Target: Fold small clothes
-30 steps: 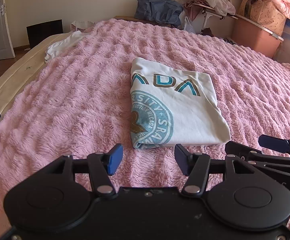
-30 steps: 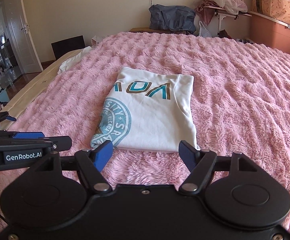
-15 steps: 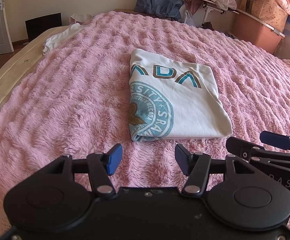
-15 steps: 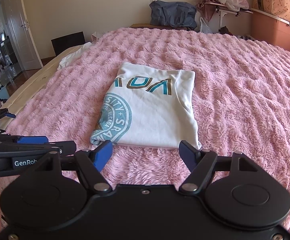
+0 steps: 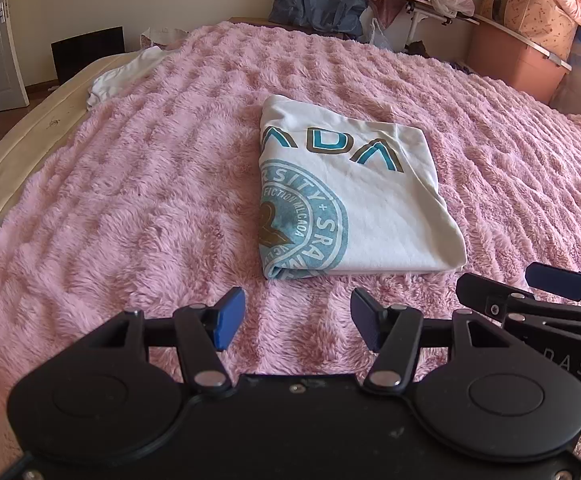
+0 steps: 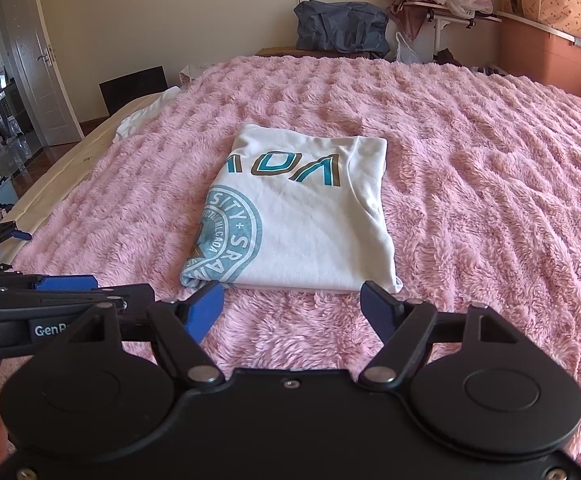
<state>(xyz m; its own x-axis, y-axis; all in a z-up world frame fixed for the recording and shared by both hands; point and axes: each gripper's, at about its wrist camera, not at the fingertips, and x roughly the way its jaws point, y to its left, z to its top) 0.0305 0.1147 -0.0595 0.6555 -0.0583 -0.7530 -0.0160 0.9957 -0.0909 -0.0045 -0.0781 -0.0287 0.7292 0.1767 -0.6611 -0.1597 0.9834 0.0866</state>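
Observation:
A white T-shirt (image 5: 370, 208) with teal print lies folded into a rectangle on the pink fluffy blanket (image 5: 130, 200). The same shirt (image 6: 302, 220) sits mid-bed in the right wrist view. My left gripper (image 5: 297, 318) hovers just short of the shirt's near edge, open, with only blanket between its blue pads. My right gripper (image 6: 292, 306) is open too, with its pads at the shirt's near edge and not pressing on it. Each gripper shows at the side of the other's view: the right one (image 5: 538, 296) and the left one (image 6: 62, 292).
Another white garment (image 5: 126, 76) lies at the far left edge of the bed. A dark bag (image 5: 314, 4), a cluttered rack (image 5: 430, 4) and an orange storage box (image 5: 518, 60) stand beyond the bed. A door (image 6: 38, 76) is at the left.
Both views have tilted very slightly, so the shirt sits a little lower in the pictures. Both grippers stay open and the shirt has not moved.

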